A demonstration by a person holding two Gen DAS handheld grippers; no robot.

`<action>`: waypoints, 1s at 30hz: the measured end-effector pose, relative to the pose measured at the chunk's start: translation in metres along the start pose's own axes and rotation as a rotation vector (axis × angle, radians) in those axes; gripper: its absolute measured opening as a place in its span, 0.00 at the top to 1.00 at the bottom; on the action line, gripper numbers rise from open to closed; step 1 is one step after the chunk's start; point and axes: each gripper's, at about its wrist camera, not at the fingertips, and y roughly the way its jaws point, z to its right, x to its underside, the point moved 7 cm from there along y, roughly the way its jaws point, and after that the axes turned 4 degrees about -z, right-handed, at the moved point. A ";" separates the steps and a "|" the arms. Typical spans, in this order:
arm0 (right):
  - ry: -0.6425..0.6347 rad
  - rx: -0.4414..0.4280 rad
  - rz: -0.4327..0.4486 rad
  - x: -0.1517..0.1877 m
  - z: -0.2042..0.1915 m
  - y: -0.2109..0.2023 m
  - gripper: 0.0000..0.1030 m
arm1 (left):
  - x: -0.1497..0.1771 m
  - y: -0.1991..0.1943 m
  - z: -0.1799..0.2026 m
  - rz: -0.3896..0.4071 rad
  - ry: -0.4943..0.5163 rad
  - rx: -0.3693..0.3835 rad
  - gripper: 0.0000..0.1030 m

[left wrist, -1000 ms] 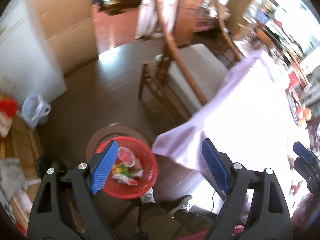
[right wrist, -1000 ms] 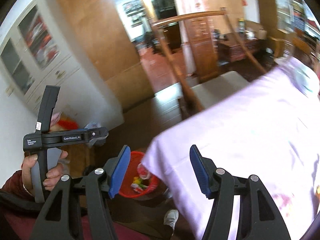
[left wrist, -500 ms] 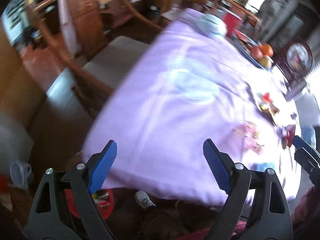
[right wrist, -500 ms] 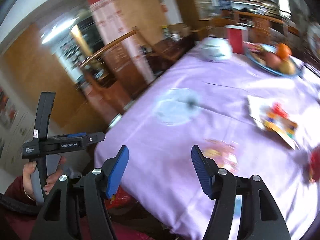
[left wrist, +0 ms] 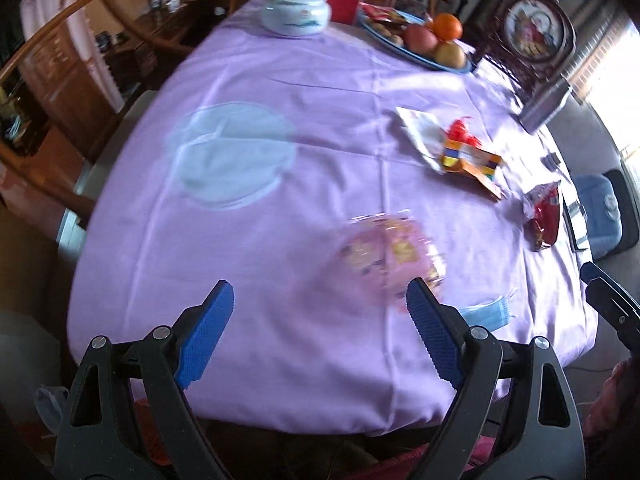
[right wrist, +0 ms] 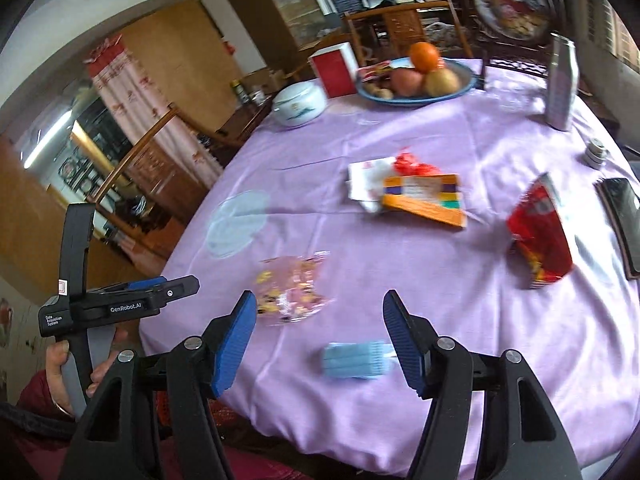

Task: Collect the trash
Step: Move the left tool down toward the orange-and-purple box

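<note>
Trash lies on the purple tablecloth (left wrist: 280, 92). A clear crumpled wrapper (left wrist: 390, 254) (right wrist: 292, 290) is nearest, just ahead of my left gripper (left wrist: 320, 320), which is open and empty. A blue face mask (right wrist: 356, 360) (left wrist: 488, 312) lies between the fingers of my right gripper (right wrist: 320, 332), which is open and empty above the table's near edge. An orange box (right wrist: 424, 198) (left wrist: 472, 164) lies on white paper with a red scrap. A red snack bag (right wrist: 538, 236) (left wrist: 544, 216) lies to the right.
A fruit plate (right wrist: 416, 76), a white lidded bowl (right wrist: 298, 104), a red box (right wrist: 334, 66), a metal tin (right wrist: 562, 84) and a phone (right wrist: 622, 220) are on the table. A wooden chair (left wrist: 48, 92) stands left of the table.
Both grippers have swung up from the red bin on the floor to face the tabletop. The bin has gone out of view. Both grippers stay open.
</note>
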 end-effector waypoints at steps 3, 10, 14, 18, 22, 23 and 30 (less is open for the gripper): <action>0.031 0.006 0.016 -0.004 0.022 -0.005 0.37 | -0.013 0.009 0.025 -0.016 0.033 0.010 0.17; 0.093 0.017 0.034 -0.010 0.072 -0.009 0.37 | -0.056 0.035 0.101 -0.052 0.115 0.053 0.17; 0.114 0.035 0.033 -0.011 0.099 -0.011 0.37 | -0.076 0.056 0.148 -0.069 0.188 0.051 0.17; 0.127 0.076 0.029 -0.008 0.126 -0.017 0.37 | -0.090 0.083 0.195 -0.089 0.262 0.051 0.17; 0.149 0.119 0.027 -0.004 0.151 -0.024 0.37 | -0.102 0.109 0.230 -0.105 0.303 0.060 0.17; 0.160 0.132 0.024 -0.002 0.158 -0.026 0.37 | -0.107 0.118 0.237 -0.109 0.307 0.060 0.17; 0.209 0.176 0.012 0.005 0.187 -0.032 0.37 | -0.134 0.156 0.262 -0.124 0.280 0.038 0.17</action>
